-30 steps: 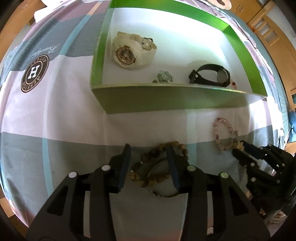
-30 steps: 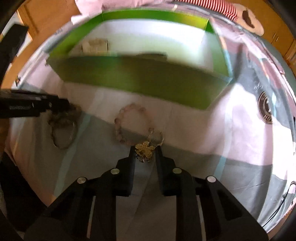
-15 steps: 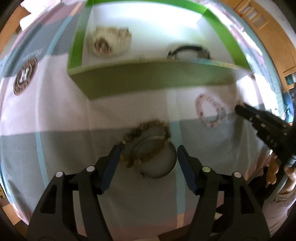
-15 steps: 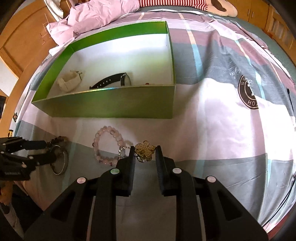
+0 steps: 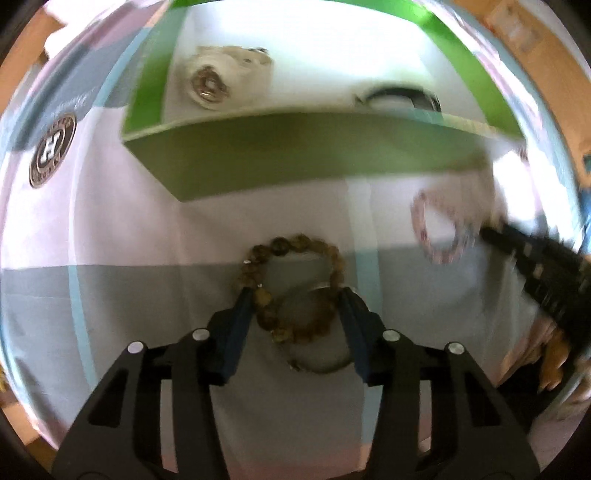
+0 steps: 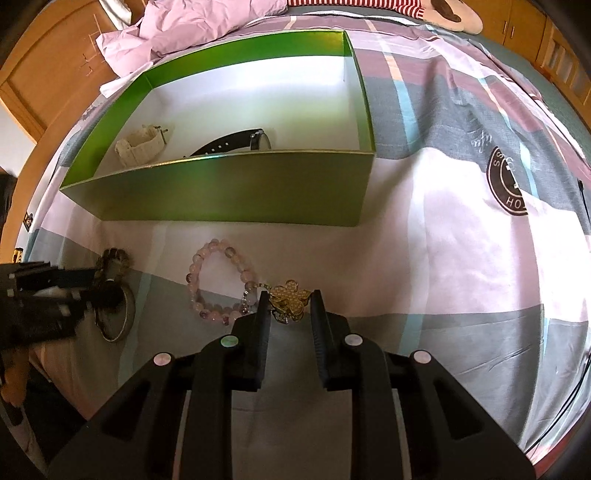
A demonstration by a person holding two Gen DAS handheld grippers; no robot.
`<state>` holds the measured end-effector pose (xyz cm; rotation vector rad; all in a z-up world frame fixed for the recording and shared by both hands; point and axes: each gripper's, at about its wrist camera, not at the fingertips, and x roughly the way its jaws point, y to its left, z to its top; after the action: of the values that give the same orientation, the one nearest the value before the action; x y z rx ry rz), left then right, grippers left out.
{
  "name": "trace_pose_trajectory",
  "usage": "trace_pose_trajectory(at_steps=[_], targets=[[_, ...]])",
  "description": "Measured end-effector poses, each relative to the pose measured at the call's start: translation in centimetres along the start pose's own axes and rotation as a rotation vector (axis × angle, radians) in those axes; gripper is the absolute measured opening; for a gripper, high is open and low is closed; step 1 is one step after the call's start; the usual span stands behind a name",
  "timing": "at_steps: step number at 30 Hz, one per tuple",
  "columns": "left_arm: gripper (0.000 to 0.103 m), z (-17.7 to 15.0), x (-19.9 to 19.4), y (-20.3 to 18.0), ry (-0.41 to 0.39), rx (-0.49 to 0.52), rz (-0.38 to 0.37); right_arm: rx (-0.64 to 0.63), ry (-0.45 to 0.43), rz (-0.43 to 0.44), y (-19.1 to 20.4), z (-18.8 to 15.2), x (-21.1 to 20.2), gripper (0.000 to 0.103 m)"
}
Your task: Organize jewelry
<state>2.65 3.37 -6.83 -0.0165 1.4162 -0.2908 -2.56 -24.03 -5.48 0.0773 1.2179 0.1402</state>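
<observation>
A green box (image 6: 229, 195) with a white floor holds a cream watch (image 6: 140, 147) and a black watch (image 6: 236, 144). In front of it on the bedspread lie a brown bead bracelet (image 5: 295, 288) over a metal bangle (image 5: 321, 354), a pink bead bracelet (image 6: 218, 284) and a gold flower brooch (image 6: 290, 299). My left gripper (image 5: 297, 299) is open, its fingers either side of the brown bracelet. My right gripper (image 6: 290, 299) is open, with the brooch between its fingertips. The box (image 5: 295, 155) and both watches also show in the left wrist view.
The bedspread (image 6: 461, 240) is striped pink, grey and white, with a round brown logo (image 6: 508, 184) at the right. A pink pillow (image 6: 192, 26) lies behind the box. Wooden furniture (image 6: 48, 85) stands at the far left.
My right gripper's fingers have spread apart around the brooch. My left gripper has moved forward over the brown bracelet and bangle, staying open.
</observation>
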Motion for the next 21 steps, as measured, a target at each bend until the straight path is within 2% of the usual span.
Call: trace_pose_trajectory(at_steps=[1, 3, 7, 10, 12, 15, 18, 19, 21], targets=[[0.065, 0.3, -0.2, 0.8, -0.013, -0.043, -0.021, -0.002, 0.002, -0.001, 0.1, -0.1, 0.1, 0.022], [0.07, 0.7, -0.8, 2.6, -0.048, -0.111, -0.012, -0.005, 0.003, -0.002, 0.1, 0.0, 0.2, 0.022], [0.07, 1.3, -1.4, 5.3, -0.097, -0.224, 0.01, -0.009, 0.001, -0.005, 0.2, -0.1, 0.1, 0.022], [0.07, 1.5, -2.0, 7.4, -0.139, -0.308, 0.096, -0.014, 0.001, -0.006, 0.2, -0.2, 0.1, 0.022], [0.07, 1.5, -2.6, 8.1, -0.156, -0.331, 0.117, -0.016, 0.001, -0.007, 0.2, -0.2, 0.1, 0.022], [0.069, 1.5, -3.4, 7.7, -0.142, -0.284, 0.033, -0.014, 0.006, -0.012, 0.1, -0.2, 0.3, 0.022], [0.07, 1.2, -3.3, 5.2, -0.114, -0.165, -0.063, -0.018, 0.011, -0.014, 0.2, -0.2, 0.5, 0.022], [0.07, 1.1, -2.9, 4.2, -0.102, -0.122, -0.072, -0.024, 0.011, -0.013, 0.3, -0.2, 0.5, 0.022], [0.07, 0.8, -2.4, 2.5, -0.078, -0.038, -0.04, -0.035, 0.008, -0.018, 0.6, -0.2, 0.5, 0.022]])
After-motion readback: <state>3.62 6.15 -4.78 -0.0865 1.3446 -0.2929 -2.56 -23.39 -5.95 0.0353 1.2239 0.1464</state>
